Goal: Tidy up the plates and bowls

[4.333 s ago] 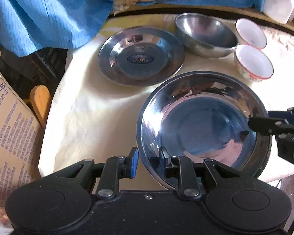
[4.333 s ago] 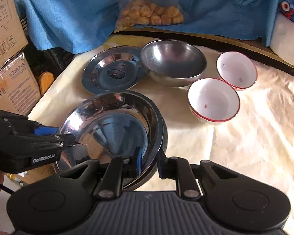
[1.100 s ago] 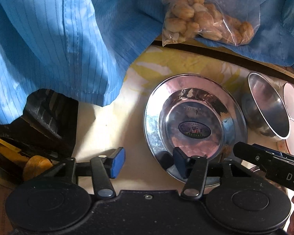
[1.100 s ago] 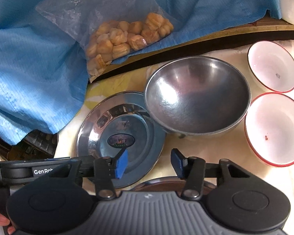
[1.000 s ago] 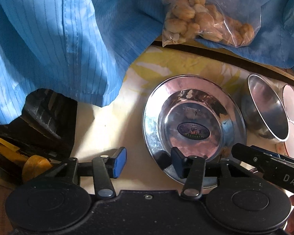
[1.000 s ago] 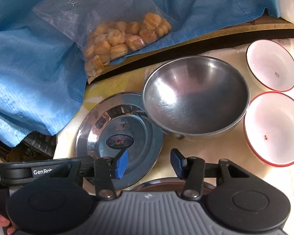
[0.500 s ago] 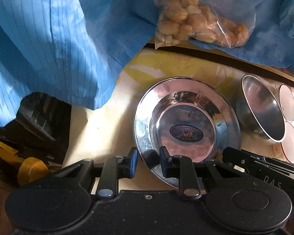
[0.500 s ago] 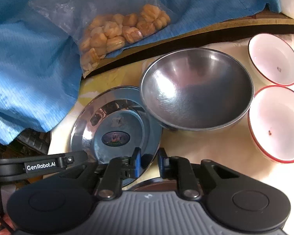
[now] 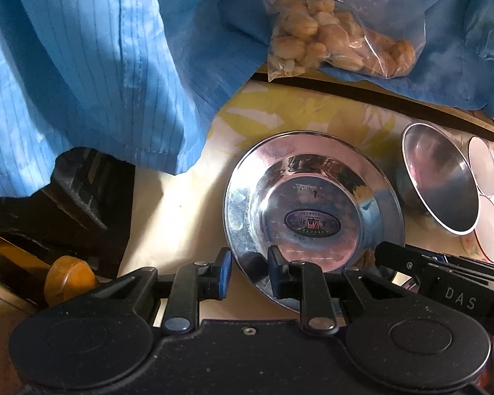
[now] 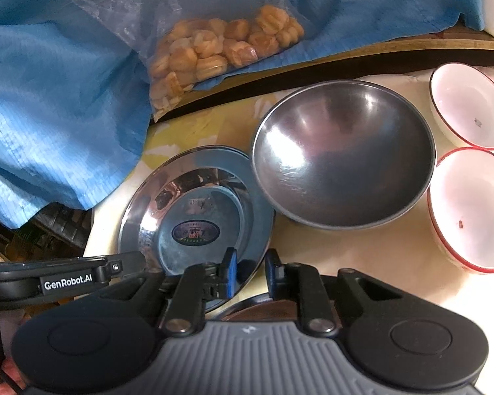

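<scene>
**Both grippers on the steel plate's rim**

My left hand-held gripper [image 9: 245, 271] and right hand-held gripper [image 10: 249, 271] each pinch the near rim of the steel plate [image 9: 313, 197] on the tabletop [image 9: 168, 217]. It looks light, stiff, slippery (thin rim only). Another dish [image 10: 257, 306] hides beneath my right gripper.

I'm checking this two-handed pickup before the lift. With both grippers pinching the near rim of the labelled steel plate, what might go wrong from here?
1. Both the left gripper and the right gripper clamp only the near edge of the steel plate, so its far side may sag or slip.
2. The steel bowl sits right against the plate's rim; a lift might knock it toward the white bowls.
</scene>
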Action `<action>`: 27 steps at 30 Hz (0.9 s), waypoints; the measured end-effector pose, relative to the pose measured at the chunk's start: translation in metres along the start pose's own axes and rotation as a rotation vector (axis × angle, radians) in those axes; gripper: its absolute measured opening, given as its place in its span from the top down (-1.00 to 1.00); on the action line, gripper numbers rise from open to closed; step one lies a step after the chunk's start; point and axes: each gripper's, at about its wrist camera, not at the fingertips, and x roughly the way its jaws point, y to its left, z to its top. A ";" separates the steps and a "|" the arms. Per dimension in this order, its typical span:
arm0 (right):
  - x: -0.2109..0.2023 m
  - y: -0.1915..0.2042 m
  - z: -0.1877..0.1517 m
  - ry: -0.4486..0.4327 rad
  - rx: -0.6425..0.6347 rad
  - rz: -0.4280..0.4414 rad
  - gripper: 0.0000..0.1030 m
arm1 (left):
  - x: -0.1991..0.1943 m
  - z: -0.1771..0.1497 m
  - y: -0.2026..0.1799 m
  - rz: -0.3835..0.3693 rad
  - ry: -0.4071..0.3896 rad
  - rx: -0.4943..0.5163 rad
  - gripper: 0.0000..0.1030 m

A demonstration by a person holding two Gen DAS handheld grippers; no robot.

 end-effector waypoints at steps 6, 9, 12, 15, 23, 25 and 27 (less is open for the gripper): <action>-0.004 0.003 -0.003 -0.007 -0.035 0.008 0.61 | -0.003 -0.003 -0.007 0.047 -0.019 0.063 0.64; -0.006 0.004 -0.004 -0.010 -0.043 0.008 0.63 | -0.002 -0.005 -0.009 0.052 -0.022 0.083 0.66; -0.006 0.004 -0.004 -0.011 -0.041 0.011 0.64 | -0.001 -0.005 -0.003 0.031 -0.018 0.048 0.66; -0.007 0.006 -0.005 -0.011 -0.051 0.009 0.65 | 0.000 -0.004 0.002 0.010 -0.010 0.025 0.65; -0.003 0.003 -0.001 0.009 -0.049 0.010 0.63 | 0.009 -0.001 0.019 -0.082 0.021 -0.102 0.35; 0.000 0.003 0.000 0.012 -0.054 0.002 0.60 | 0.011 0.000 0.018 -0.085 0.017 -0.102 0.36; 0.002 0.001 0.001 0.011 -0.053 0.003 0.60 | 0.012 0.002 0.016 -0.081 0.013 -0.090 0.43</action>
